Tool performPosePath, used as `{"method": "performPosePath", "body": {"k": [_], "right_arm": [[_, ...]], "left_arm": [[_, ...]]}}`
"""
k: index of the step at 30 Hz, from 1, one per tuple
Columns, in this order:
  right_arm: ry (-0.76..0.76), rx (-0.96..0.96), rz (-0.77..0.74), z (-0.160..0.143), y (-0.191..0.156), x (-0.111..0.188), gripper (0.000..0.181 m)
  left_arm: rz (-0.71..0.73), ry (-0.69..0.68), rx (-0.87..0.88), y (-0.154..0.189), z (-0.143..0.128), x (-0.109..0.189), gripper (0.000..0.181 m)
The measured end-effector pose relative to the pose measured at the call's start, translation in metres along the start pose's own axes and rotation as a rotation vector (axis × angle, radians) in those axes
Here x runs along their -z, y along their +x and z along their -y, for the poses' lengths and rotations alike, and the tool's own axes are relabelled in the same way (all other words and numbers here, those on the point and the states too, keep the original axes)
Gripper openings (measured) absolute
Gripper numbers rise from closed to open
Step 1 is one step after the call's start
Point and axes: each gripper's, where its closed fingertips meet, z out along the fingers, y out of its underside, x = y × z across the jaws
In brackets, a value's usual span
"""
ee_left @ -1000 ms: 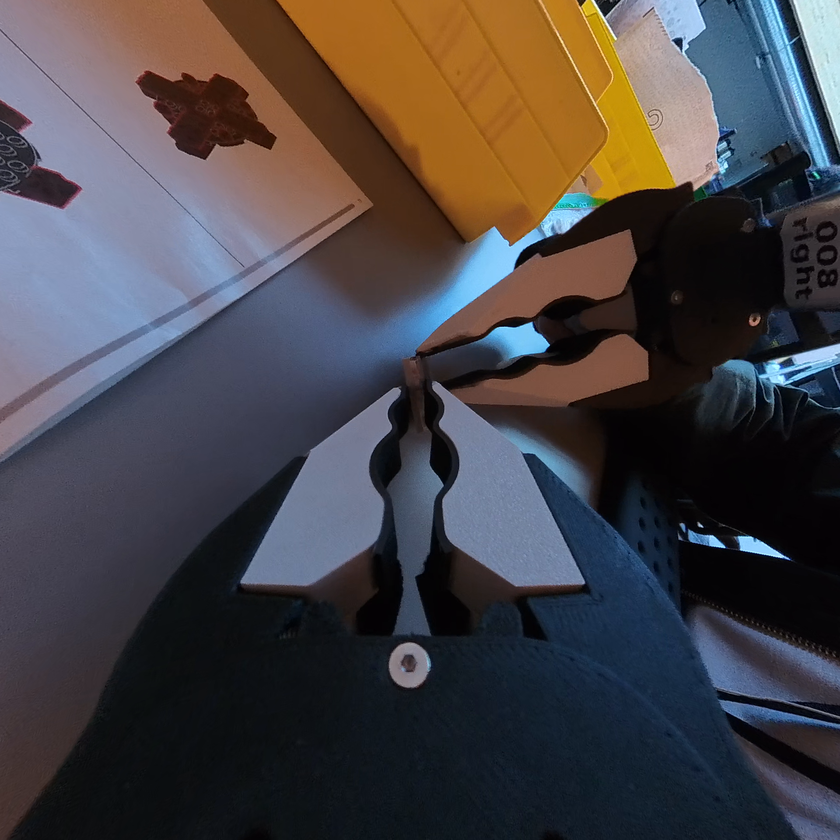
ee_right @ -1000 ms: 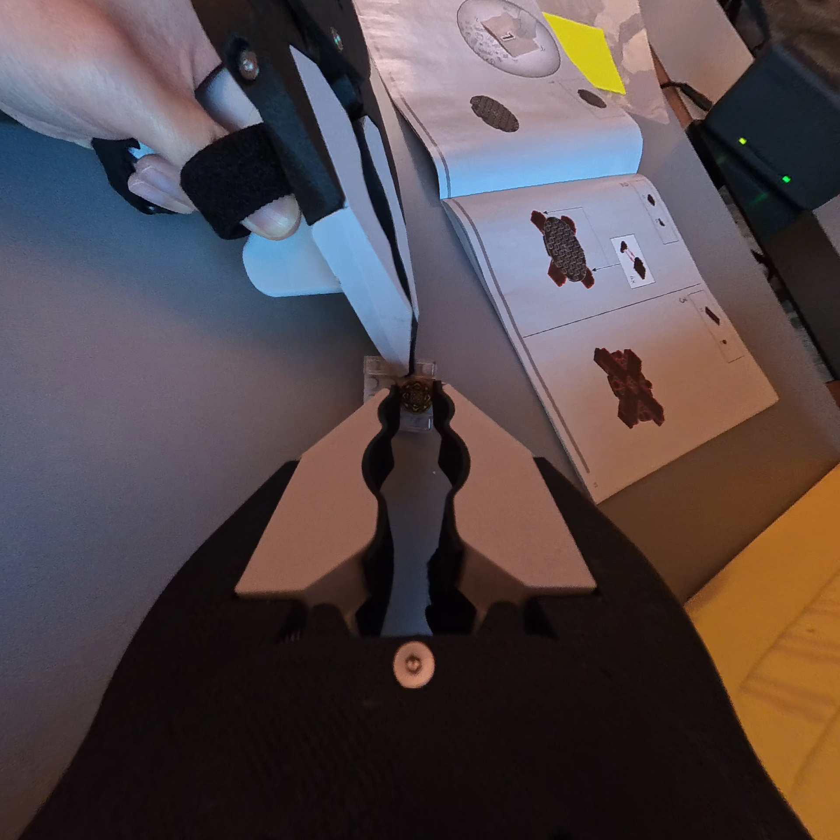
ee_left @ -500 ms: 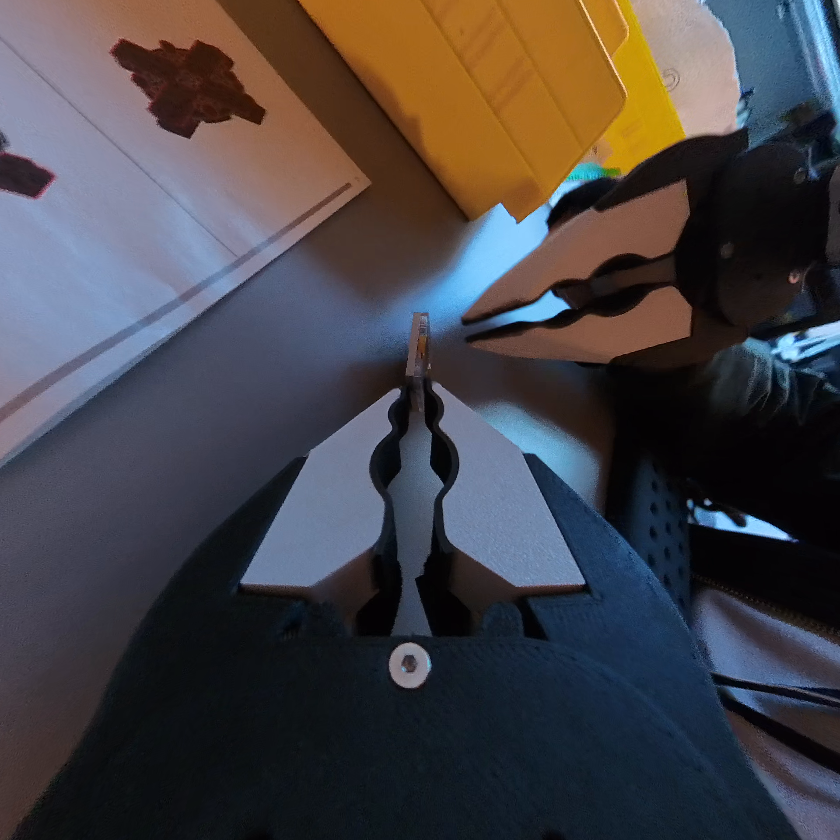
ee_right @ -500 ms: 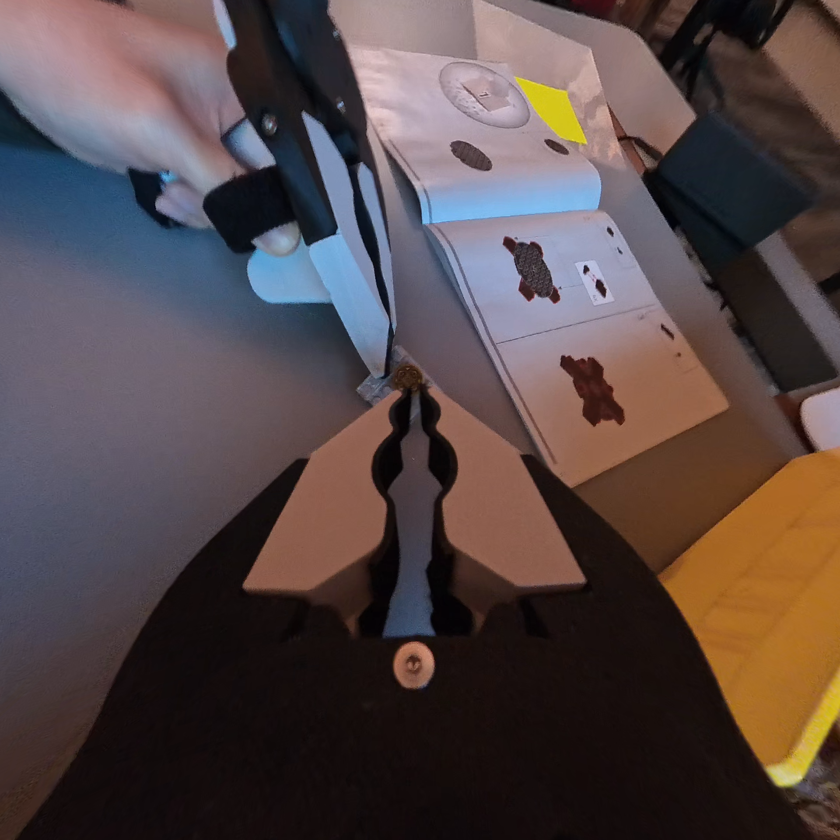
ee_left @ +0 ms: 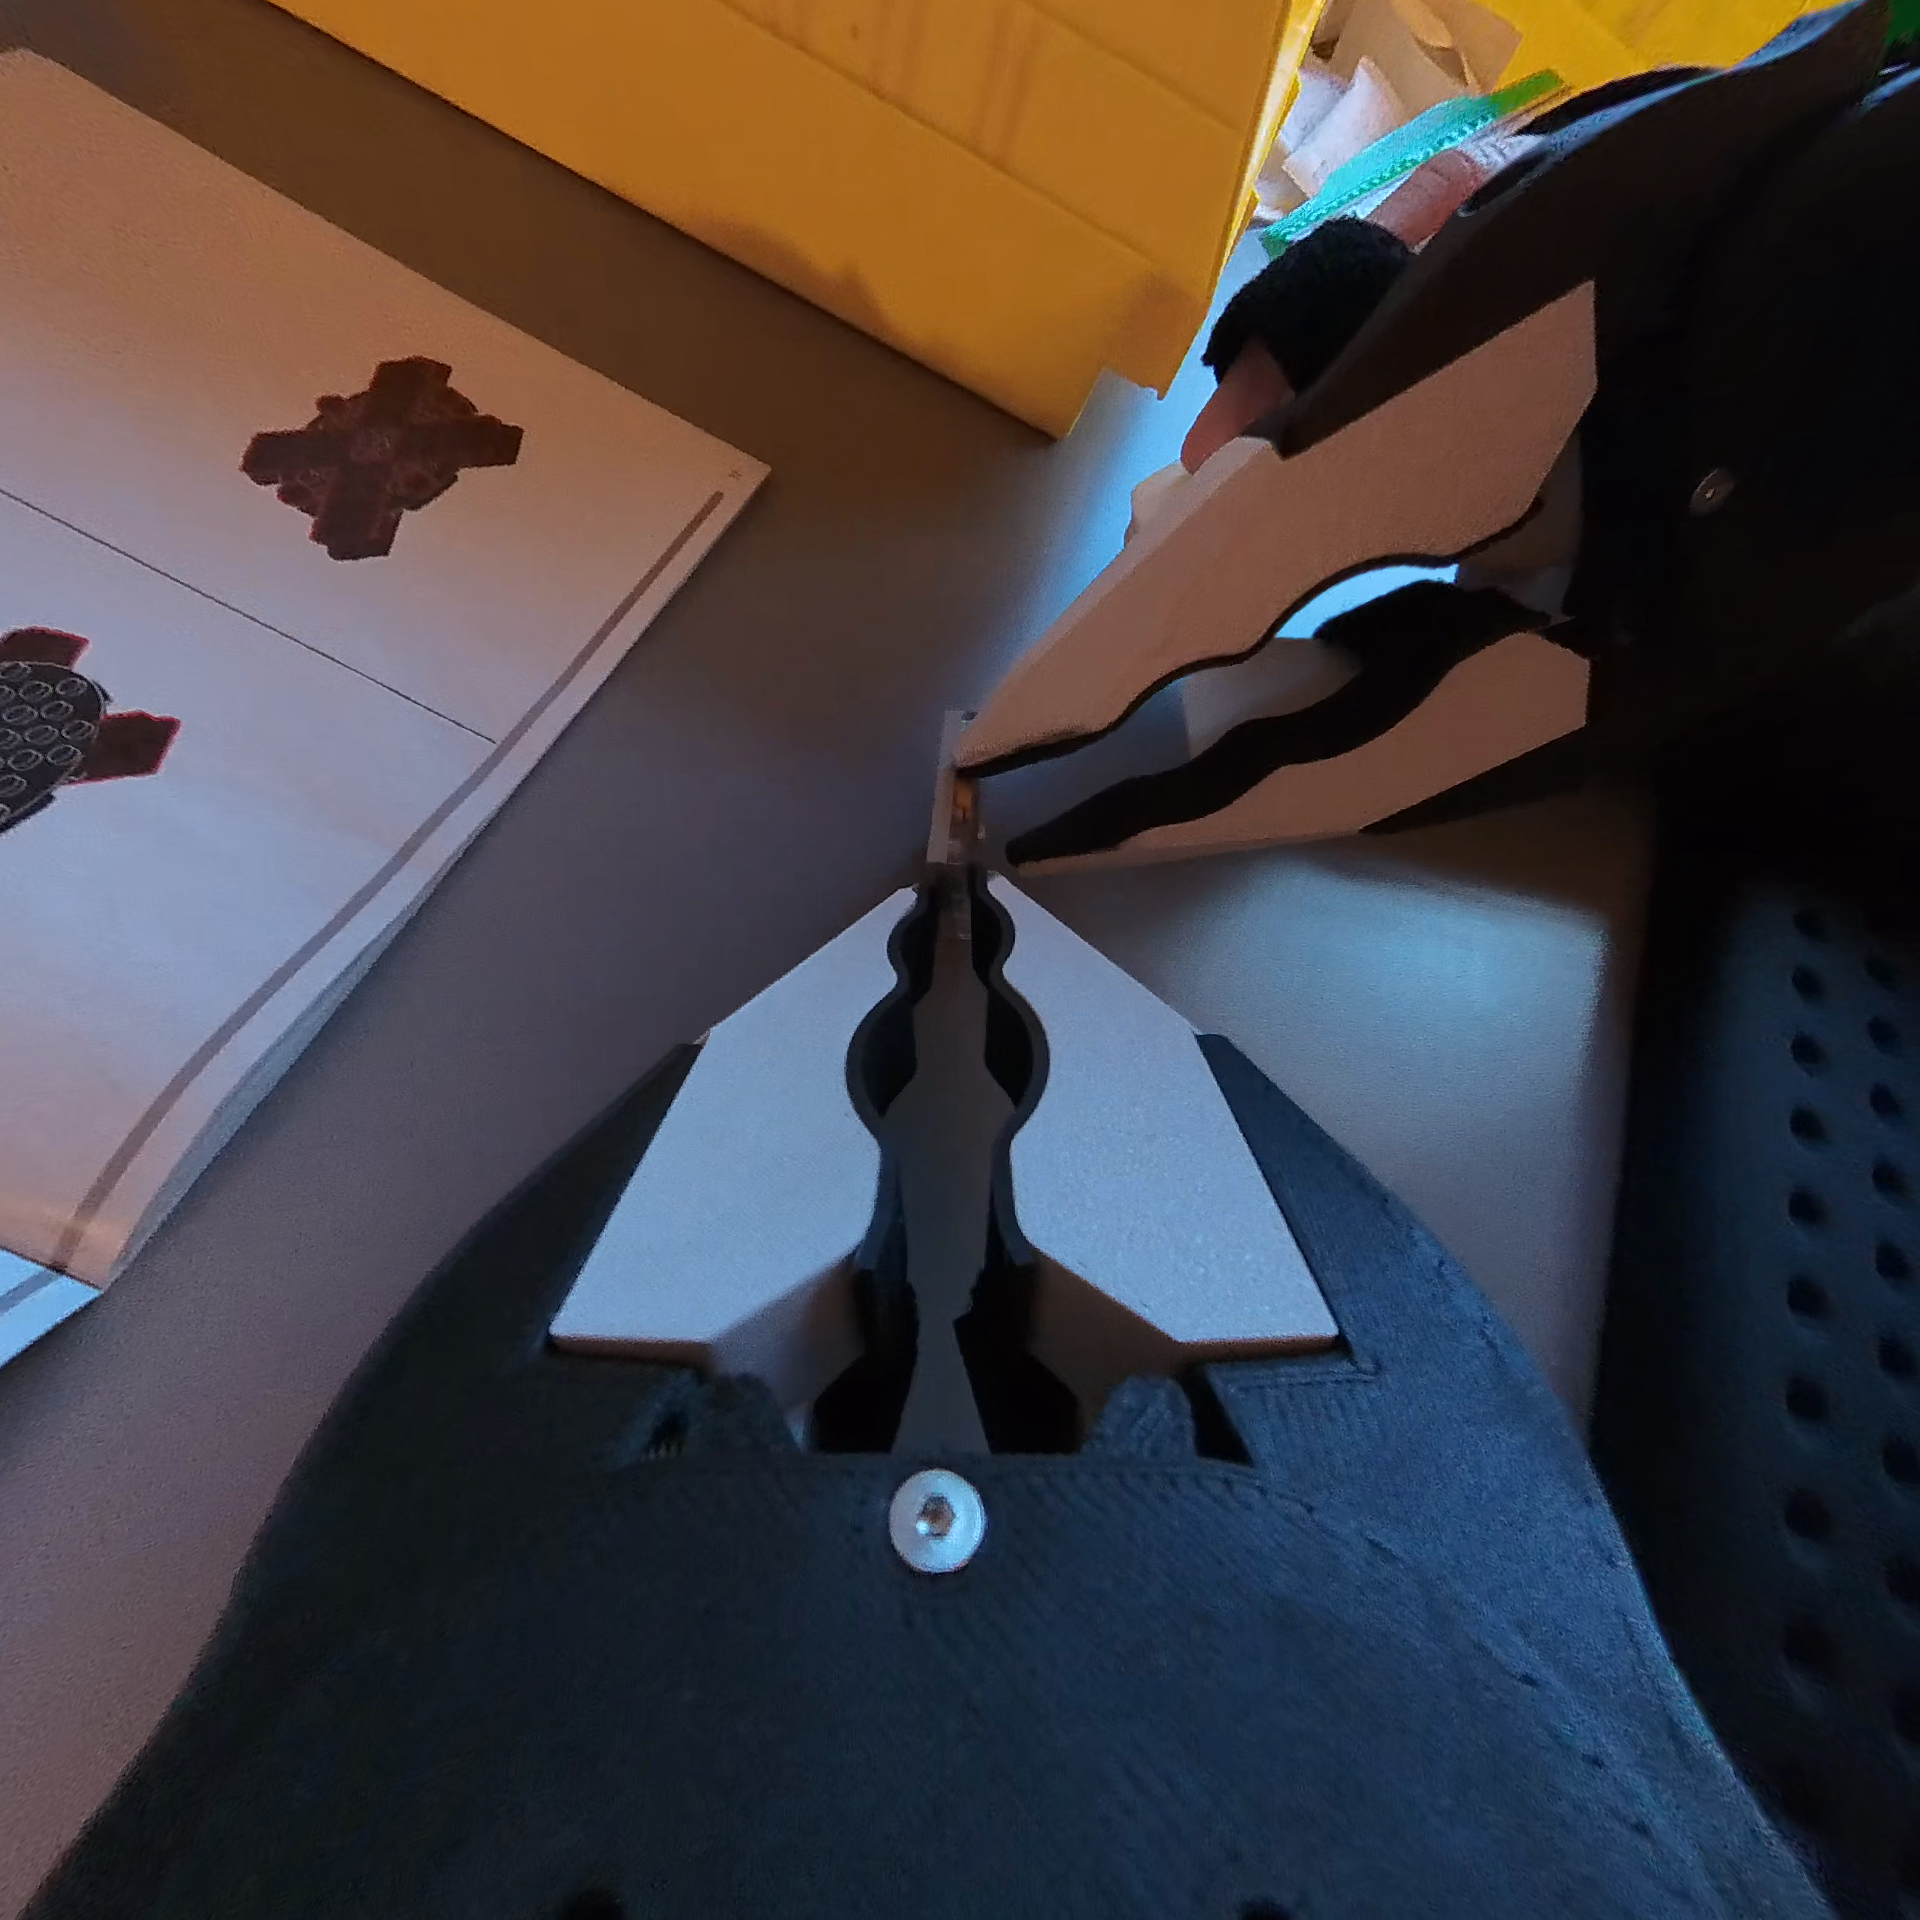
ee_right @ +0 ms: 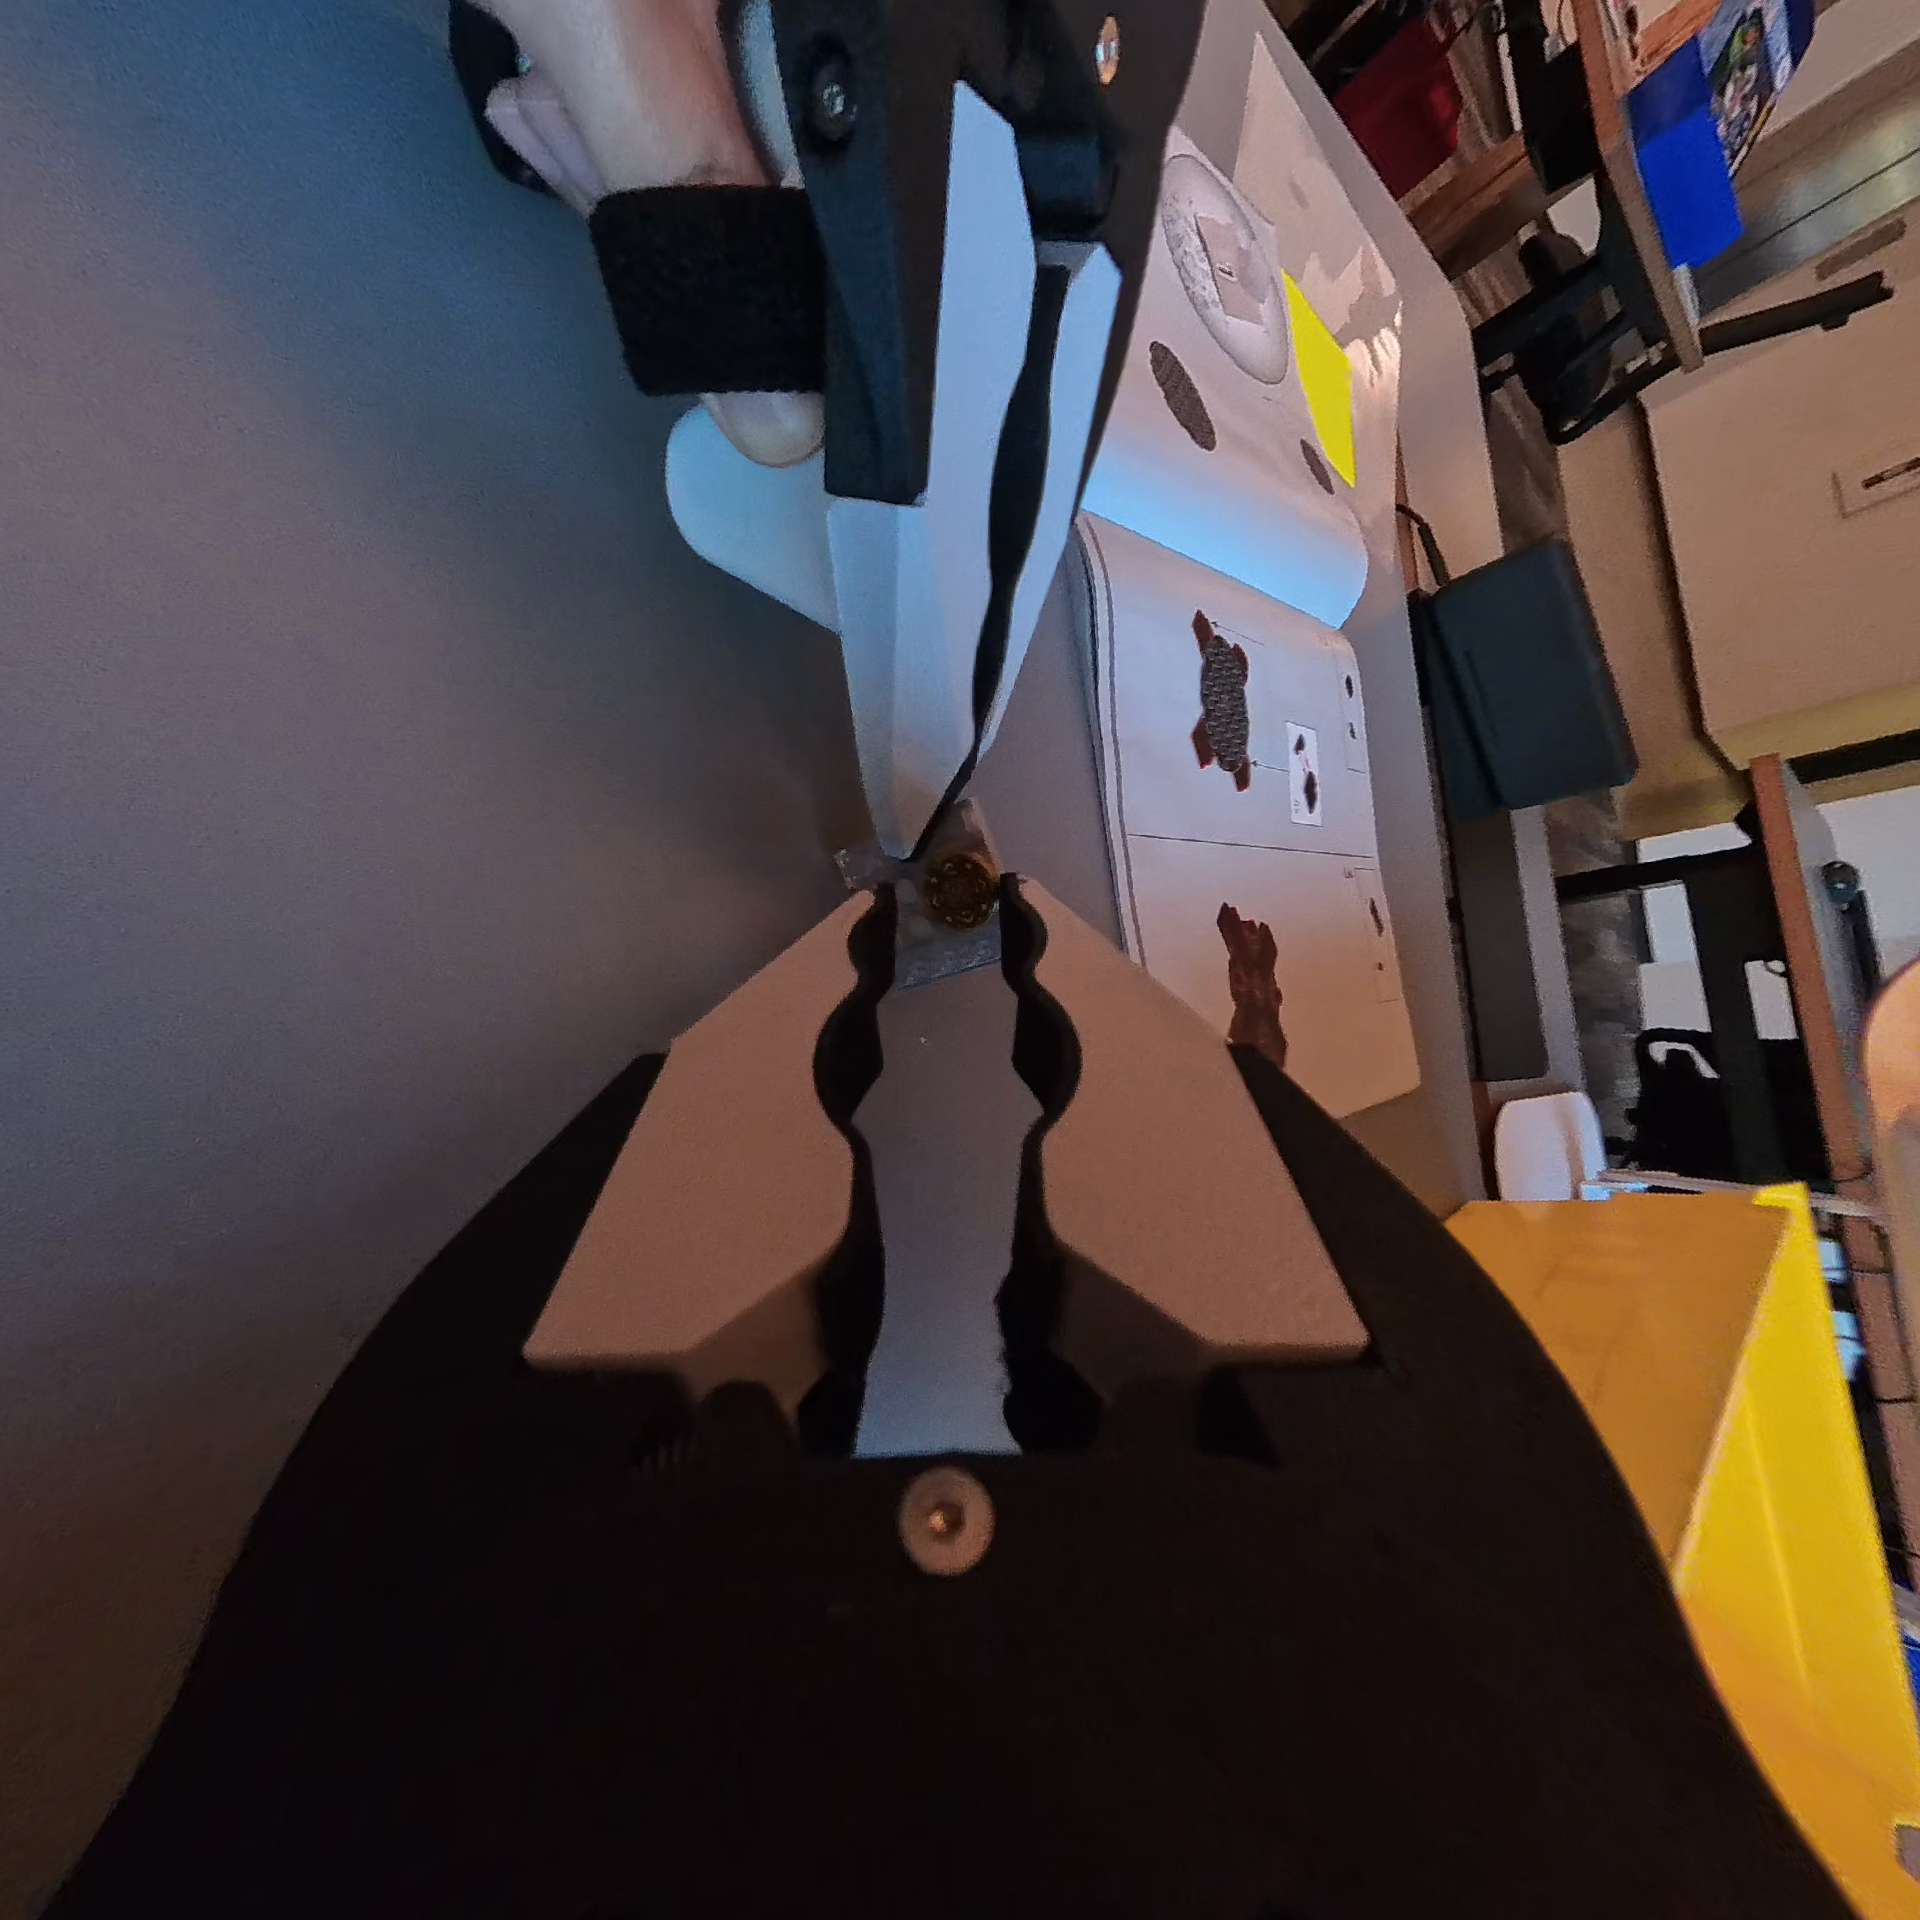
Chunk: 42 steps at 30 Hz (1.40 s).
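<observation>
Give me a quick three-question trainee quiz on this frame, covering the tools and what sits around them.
1. True or false: the left tool is shut on the clear plate.
2. What colour is the round stud on that plate? A red, B gold, C blue.
3. Fill in: the bin near the open instruction booklet is ____.
Key: 1 true; 2 B; 3 yellow.

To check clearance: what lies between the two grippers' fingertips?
A small clear plate bearing a round gold piece, pinched by the left gripper; the right wrist view shows it best.
</observation>
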Motion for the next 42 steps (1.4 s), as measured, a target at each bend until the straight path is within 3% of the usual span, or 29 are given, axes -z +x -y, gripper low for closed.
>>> {"method": "performPosePath", "body": {"k": [4, 15, 20, 42], "right_arm": [[-0.016, 0.099, -0.070, -0.001, 0.004, 0.001, 0.011], [0.033, 0.222, -0.107, 0.004, 0.000, 0.001, 0.010], [0.086, 0.253, -0.086, 0.011, -0.007, 0.003, 0.009], [0.059, 0.358, -0.163, 0.014, -0.009, -0.003, 0.016]], "left_arm": [[0.017, -0.001, -0.046, 0.001, 0.000, 0.000, 0.005], [0.067, -0.009, -0.220, -0.001, -0.001, 0.002, 0.020], [-0.046, 0.015, -0.236, 0.014, 0.002, 0.005, 0.007], [0.002, -0.024, -0.286, 0.009, 0.000, 0.007, 0.005]]}}
